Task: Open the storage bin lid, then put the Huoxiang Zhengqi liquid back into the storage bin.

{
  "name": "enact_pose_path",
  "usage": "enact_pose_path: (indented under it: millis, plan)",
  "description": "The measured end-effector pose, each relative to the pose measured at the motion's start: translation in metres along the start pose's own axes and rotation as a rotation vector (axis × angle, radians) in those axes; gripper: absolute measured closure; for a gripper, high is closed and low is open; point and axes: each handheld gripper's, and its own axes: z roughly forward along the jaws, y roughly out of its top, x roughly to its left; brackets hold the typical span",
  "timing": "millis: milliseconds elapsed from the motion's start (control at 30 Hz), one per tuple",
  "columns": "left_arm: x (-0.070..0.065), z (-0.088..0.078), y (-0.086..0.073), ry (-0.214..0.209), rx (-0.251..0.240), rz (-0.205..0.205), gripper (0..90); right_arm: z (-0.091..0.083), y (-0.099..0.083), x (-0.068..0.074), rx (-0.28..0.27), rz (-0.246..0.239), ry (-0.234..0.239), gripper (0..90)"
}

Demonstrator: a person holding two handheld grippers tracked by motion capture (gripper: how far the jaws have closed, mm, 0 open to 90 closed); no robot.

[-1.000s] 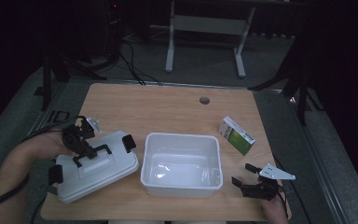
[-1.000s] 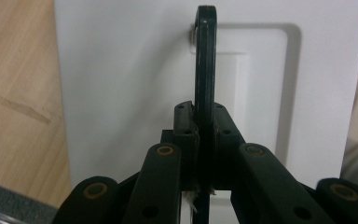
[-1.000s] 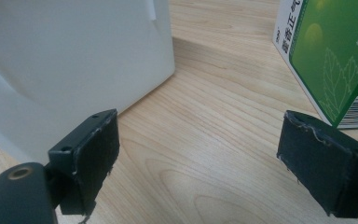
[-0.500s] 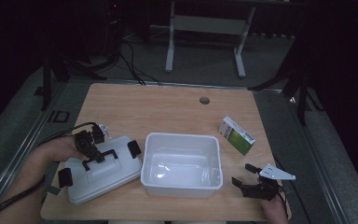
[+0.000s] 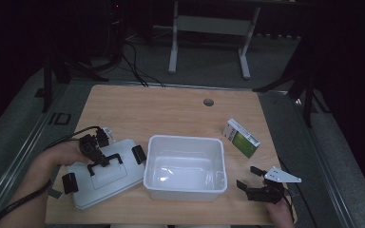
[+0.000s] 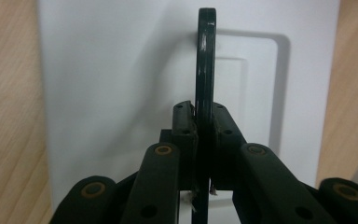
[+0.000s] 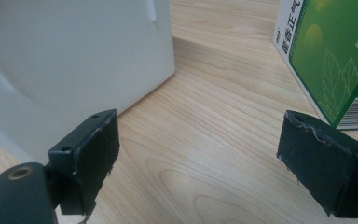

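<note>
At lower left of the high view, the left tool [image 5: 96, 153] clamps the handle [image 6: 205, 70] of one lid [image 5: 105, 176], long axis running lower left to upper right; the right tool [image 5: 256, 183] gapes empty.

White lid [image 5: 105, 178] with black handle [image 6: 205, 70], flat on table, left of tub.

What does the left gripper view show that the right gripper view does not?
Left gripper view: the left gripper shut on the lid's black handle, with the white lid lying beneath it.

Right gripper view: the right gripper with jaws wide apart and nothing between them, the white bin's outer wall on one side and a green box on the other.

Both: the wooden table under everything.
</note>
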Motion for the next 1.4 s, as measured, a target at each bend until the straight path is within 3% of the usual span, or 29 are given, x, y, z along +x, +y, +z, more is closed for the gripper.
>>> enact_pose_path:
  millis: [67,100,233,333,533,667,700,733,767,867,1033,1067,1233,1400]
  plan:
    - [0.0,-0.001,0.0,0.007,-0.008,-0.002,71.9,0.0,0.0,0.0,0.001,-0.002,0.001,12.2]
    - [0.001,-0.003,0.0,-0.001,-0.042,-0.017,66.5,0.0,0.0,0.0,0.003,-0.003,0.002,12.2]
    - [0.001,-0.005,0.001,0.057,-0.018,-0.02,53.0,-0.003,0.005,-0.001,0.005,-0.007,0.006,12.2]
    - [0.0,-0.008,0.002,0.069,-0.03,-0.031,45.9,-0.007,0.007,-0.002,0.003,-0.009,0.006,12.2]
    - [0.0,-0.012,0.001,0.053,-0.033,-0.046,32.6,-0.016,0.007,-0.01,0.022,0.044,0.002,12.8]
    - [0.0,-0.012,-0.001,0.046,-0.025,-0.052,28.7,-0.02,0.011,-0.013,0.056,0.073,0.004,12.7]
    - [0.0,-0.012,-0.001,0.041,-0.025,-0.055,28.7,-0.02,0.013,-0.013,0.076,0.071,0.002,11.7]
    - [-0.001,-0.012,-0.001,0.04,-0.024,-0.056,28.1,-0.02,0.016,-0.012,0.151,0.025,-0.008,10.9]
    - [-0.001,-0.012,-0.002,0.039,-0.023,-0.058,28.0,-0.019,0.018,-0.012,0.183,0.019,-0.012,10.9]
    - [-0.001,-0.014,-0.002,0.036,-0.03,-0.057,26.1,-0.02,0.022,-0.014,0.238,0.034,0.019,10.9]
    - [-0.003,-0.016,-0.001,0.045,-0.023,-0.051,26.1,-0.022,0.031,-0.014,0.315,0.014,-0.023,11.0]
    - [-0.003,-0.016,-0.002,0.045,-0.016,-0.05,26.1,-0.024,0.036,-0.015,0.35,0.011,-0.042,11.0]
    - [-0.003,-0.015,-0.004,0.042,-0.008,-0.056,26.1,-0.026,0.044,-0.02,0.436,0.024,-0.077,12.8]
    - [-0.003,-0.014,-0.005,0.046,0.001,-0.056,26.1,-0.026,0.049,-0.024,0.497,0.011,-0.082,12.8]
